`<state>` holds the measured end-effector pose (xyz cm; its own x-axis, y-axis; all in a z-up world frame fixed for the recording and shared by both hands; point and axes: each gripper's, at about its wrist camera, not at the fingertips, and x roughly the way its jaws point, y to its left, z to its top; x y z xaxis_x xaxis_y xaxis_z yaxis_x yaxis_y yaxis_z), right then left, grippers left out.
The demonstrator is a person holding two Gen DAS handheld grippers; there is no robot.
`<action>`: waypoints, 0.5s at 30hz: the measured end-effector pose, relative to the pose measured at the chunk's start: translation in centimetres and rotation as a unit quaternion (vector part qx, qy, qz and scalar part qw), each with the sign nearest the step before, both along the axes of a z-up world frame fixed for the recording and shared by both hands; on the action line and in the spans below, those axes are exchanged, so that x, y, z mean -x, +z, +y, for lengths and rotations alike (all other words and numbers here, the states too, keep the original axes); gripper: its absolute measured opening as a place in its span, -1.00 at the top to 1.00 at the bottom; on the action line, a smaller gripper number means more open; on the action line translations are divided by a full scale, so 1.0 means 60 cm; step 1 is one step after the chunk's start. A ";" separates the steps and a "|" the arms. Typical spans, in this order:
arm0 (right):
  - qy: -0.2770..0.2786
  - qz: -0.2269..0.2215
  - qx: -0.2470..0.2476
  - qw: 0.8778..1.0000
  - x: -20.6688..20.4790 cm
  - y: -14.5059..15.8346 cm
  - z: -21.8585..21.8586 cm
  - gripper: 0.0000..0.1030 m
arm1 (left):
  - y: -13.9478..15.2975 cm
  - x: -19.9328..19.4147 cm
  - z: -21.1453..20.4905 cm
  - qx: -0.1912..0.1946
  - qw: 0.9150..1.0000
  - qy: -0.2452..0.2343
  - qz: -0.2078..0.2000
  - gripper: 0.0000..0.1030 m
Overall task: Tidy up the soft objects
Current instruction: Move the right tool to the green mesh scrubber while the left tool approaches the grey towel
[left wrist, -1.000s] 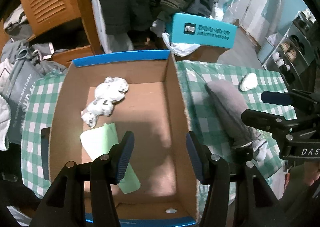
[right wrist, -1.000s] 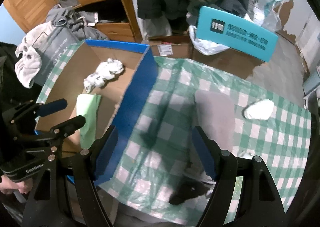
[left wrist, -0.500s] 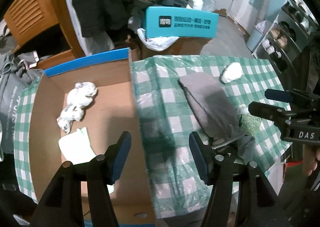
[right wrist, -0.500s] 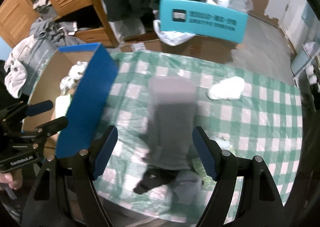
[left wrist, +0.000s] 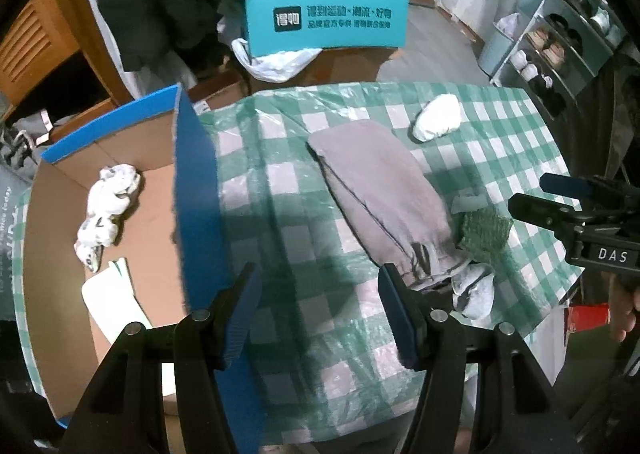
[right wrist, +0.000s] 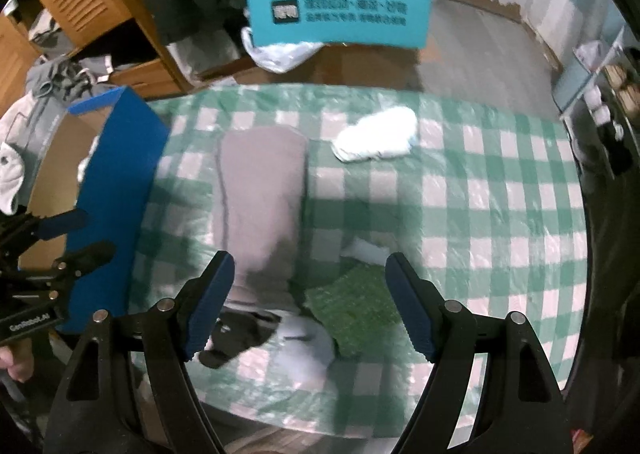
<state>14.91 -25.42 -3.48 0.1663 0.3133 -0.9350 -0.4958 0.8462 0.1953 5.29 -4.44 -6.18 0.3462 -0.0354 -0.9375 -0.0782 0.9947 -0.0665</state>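
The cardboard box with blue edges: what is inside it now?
In the cardboard box, the left wrist view shows a white patterned bundle of cloth and a pale folded sheet on its floor. The near corner is hidden behind the left gripper.

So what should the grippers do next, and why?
Probably lower the right hand-held gripper onto the folded grey cloth and close. Both grippers are open and empty, the cloth lies right under it on the green checked tablecloth, and the cardboard box beside it already holds soft things.
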 end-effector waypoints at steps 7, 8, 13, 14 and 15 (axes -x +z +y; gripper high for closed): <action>-0.023 0.016 0.009 1.000 -0.014 -0.031 -0.037 -0.51 | -0.019 -0.017 -0.027 -0.003 1.000 -0.011 0.013 -0.20; -0.026 0.018 0.010 0.999 -0.016 -0.036 -0.042 -0.51 | -0.022 -0.019 -0.030 -0.005 1.000 -0.012 0.014 -0.21; -0.039 0.039 0.019 0.998 -0.019 -0.069 -0.056 -0.51 | -0.036 -0.034 -0.043 -0.008 1.000 -0.015 0.022 -0.27; -0.039 0.042 0.023 0.998 -0.019 -0.077 -0.056 -0.51 | -0.038 -0.037 -0.046 -0.007 1.000 -0.015 0.023 -0.27; -0.039 0.045 0.028 0.998 -0.018 -0.085 -0.054 -0.51 | -0.040 -0.040 -0.049 -0.006 1.000 -0.016 0.025 -0.27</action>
<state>15.98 -28.68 -8.57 0.1022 0.2497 -0.9629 -0.4112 0.8920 0.1876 7.71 -7.37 -8.60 0.2985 -0.0336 -0.9538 -0.0493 0.9975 -0.0506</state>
